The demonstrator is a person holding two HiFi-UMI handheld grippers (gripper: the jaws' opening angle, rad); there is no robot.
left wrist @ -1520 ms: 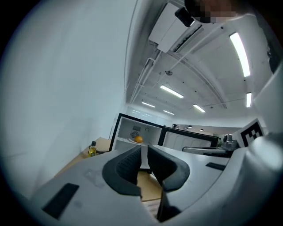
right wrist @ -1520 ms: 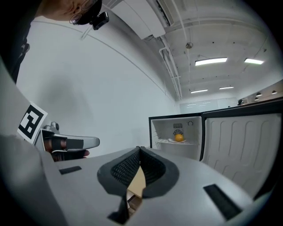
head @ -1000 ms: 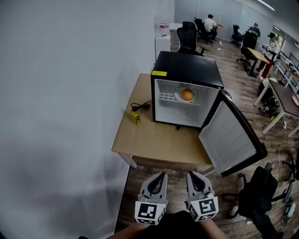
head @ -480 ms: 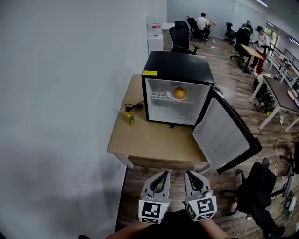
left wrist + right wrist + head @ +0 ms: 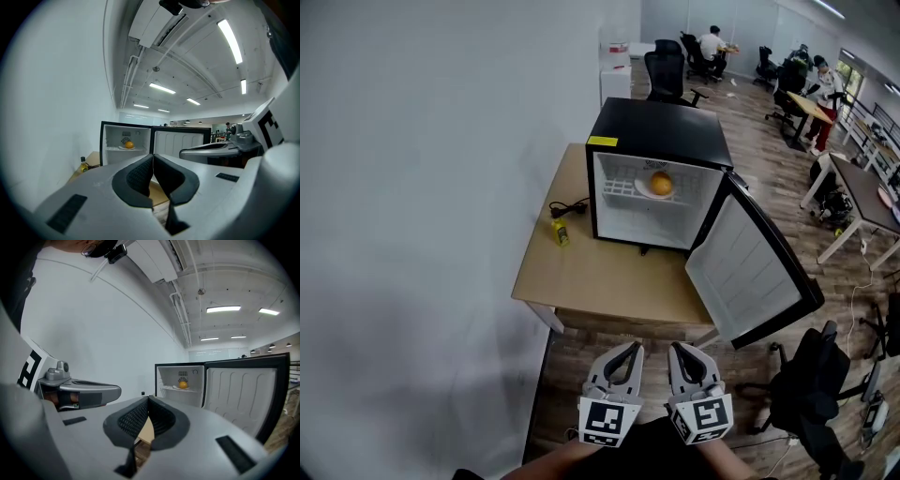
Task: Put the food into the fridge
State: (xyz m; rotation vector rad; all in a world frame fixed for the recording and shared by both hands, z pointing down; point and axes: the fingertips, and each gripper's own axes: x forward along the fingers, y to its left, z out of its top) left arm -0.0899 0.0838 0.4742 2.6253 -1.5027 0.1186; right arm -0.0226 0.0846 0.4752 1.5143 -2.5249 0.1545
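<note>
Two closed, empty sets of jaws: the left gripper (image 5: 629, 349) and right gripper (image 5: 676, 348) hover well back from the surface (image 5: 600, 277), apparently with nothing left to carry, as the orange (image 5: 661, 183) sits on its plate (image 5: 643, 191) inside the fridge (image 5: 661, 131), door (image 5: 741, 267) wide open.

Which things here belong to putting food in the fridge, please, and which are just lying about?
Job: fridge, open door, orange on its plate.
Lying about: small yellow bottle, black cable, office chair.
</note>
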